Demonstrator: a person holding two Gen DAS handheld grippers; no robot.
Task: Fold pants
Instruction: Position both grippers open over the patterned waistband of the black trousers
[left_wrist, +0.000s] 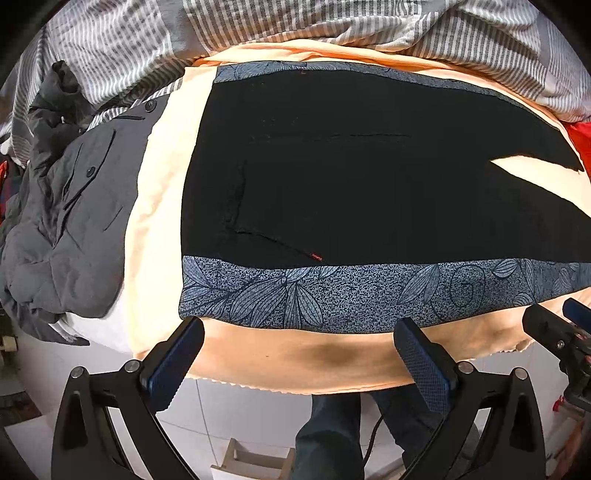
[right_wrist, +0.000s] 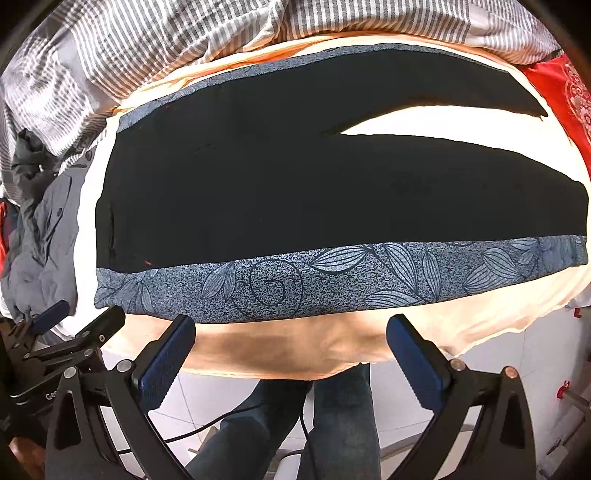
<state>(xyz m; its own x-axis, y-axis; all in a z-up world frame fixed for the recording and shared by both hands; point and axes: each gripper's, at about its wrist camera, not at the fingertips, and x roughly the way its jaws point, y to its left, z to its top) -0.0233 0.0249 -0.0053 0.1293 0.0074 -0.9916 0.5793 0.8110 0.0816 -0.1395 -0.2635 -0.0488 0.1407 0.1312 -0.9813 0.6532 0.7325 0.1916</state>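
Two items flank pants (left_wrist: 351, 166) — grey jacket (left_wrist: 74, 221) | striped quilt (left_wrist: 258, 26)

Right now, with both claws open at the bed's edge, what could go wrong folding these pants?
The pants lie flat on a peach sheet, so a claw might pinch the sheet along with them. The two legs are splayed apart, so the fold may end up uneven. The grey jacket heaped beside the waistband could snag the left claw.
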